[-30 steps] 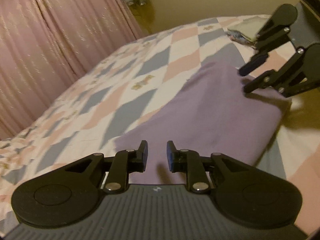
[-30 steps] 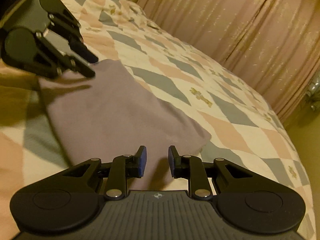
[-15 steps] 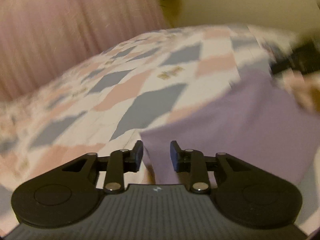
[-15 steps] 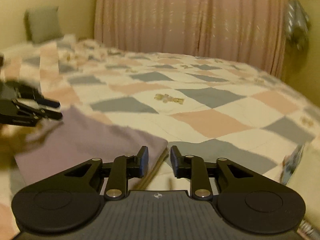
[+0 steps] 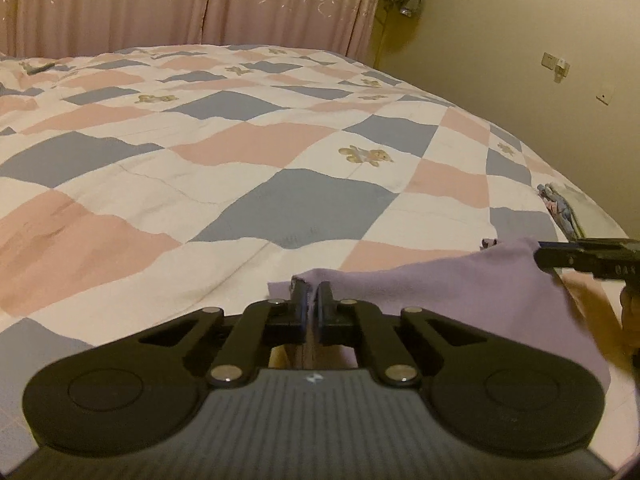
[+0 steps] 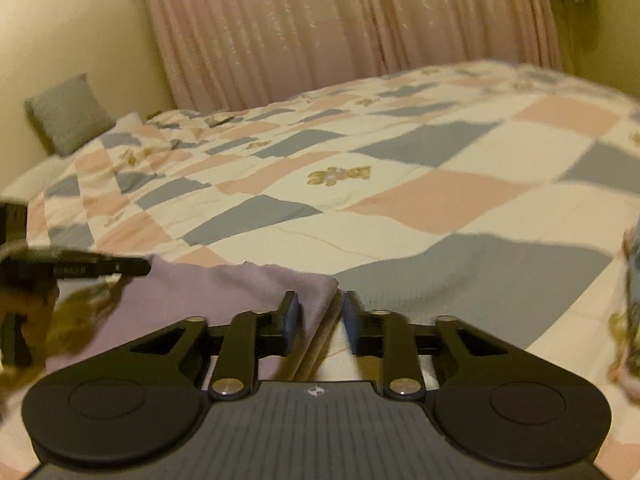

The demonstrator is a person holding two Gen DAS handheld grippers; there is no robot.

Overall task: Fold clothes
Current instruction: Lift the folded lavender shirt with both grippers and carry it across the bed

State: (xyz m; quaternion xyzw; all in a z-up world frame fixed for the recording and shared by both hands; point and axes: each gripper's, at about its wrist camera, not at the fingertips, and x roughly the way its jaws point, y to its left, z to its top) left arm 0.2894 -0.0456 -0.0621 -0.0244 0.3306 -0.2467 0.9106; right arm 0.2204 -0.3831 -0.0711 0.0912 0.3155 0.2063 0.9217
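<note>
A bed (image 5: 240, 168) covered by a quilt (image 6: 440, 200) of pink, grey-blue and white patches fills the room. Pink curtains (image 5: 192, 0) hang at its far side. Yellowish walls (image 5: 520, 40) flank them; a grey cushion (image 6: 68, 114) leans at far left.

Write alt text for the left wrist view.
The left gripper is shut on a corner of a purple cloth lying on a bed with a pink, blue and white patchwork quilt. The right gripper reaches the cloth's other corner from the right edge. Pink curtains hang behind.
</note>
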